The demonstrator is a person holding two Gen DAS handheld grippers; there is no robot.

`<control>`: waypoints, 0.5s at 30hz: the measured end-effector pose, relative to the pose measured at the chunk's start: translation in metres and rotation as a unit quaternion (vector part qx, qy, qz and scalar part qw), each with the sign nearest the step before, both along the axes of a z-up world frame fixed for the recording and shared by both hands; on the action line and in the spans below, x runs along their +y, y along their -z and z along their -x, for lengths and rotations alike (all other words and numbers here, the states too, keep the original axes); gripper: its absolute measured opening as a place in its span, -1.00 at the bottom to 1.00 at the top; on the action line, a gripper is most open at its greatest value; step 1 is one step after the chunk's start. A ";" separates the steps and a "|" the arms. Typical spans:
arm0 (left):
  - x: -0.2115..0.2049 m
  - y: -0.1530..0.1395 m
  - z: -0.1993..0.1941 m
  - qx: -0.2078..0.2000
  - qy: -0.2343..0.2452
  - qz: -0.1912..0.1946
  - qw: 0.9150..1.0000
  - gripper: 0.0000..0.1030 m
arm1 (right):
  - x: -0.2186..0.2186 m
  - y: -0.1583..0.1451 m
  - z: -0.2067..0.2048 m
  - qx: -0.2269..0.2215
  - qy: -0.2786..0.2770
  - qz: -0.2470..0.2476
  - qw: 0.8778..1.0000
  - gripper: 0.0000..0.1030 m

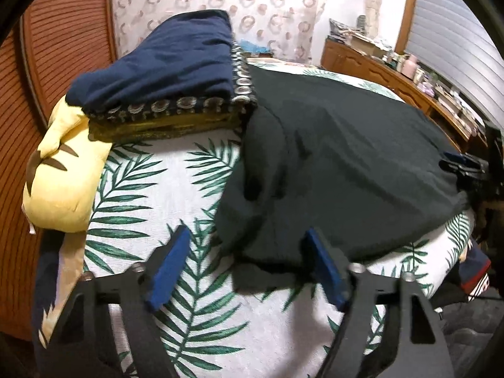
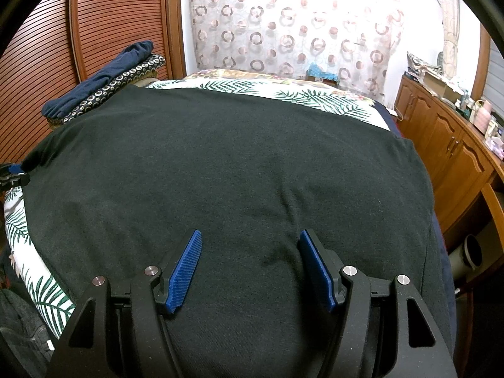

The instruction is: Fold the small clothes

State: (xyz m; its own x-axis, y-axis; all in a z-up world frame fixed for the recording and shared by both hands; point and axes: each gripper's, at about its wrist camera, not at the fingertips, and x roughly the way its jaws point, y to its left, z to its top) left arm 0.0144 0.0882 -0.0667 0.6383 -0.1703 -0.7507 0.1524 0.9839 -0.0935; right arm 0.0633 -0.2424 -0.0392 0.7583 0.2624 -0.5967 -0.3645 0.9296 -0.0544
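A dark green-black garment lies spread flat on the palm-leaf bedsheet; it fills most of the right wrist view. My left gripper is open, its blue pads straddling the garment's near left corner just above the sheet. My right gripper is open and empty, hovering low over the garment's near edge. The right gripper's tips show at the garment's far right edge in the left wrist view. The left gripper's tips show at the left edge in the right wrist view.
A stack of folded clothes, navy on top of a patterned piece, sits at the sheet's far left, beside a yellow plush pillow. A wooden wardrobe stands behind, a cluttered wooden cabinet to the right.
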 end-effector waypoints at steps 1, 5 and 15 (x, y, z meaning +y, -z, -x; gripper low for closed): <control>0.000 -0.001 0.000 -0.003 0.005 -0.001 1.000 0.10 | 0.000 0.000 0.000 0.000 0.000 0.000 1.000 0.30; -0.011 -0.001 0.001 -0.011 0.028 -0.006 1.000 -0.46 | -0.001 0.000 0.000 0.000 -0.001 0.000 1.000 0.30; -0.029 -0.046 -0.001 -0.068 0.051 0.032 0.996 -0.83 | 0.000 -0.001 -0.001 0.000 -0.002 0.000 1.000 0.30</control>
